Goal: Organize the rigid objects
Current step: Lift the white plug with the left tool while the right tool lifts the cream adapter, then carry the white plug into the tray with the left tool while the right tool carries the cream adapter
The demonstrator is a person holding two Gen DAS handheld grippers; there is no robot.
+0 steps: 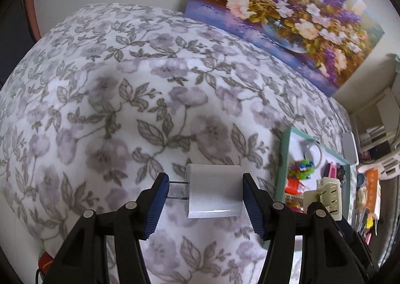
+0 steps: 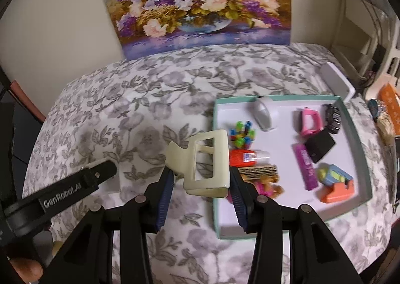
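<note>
1. My left gripper (image 1: 204,197) clamps a white wall charger (image 1: 214,191), prongs against the left jaw.
2. Below lies a floral bedspread (image 1: 112,89).
3. At right, a teal-rimmed tray (image 1: 281,159) holds small colourful items.
4. A flower painting (image 1: 287,9) leans behind.

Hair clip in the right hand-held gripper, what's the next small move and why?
Probably carry the hair clip a little to the right and let go over the tray. The right hand-held gripper holds it just above the tray's left edge, and bare white floor shows near the front of the tray.
</note>
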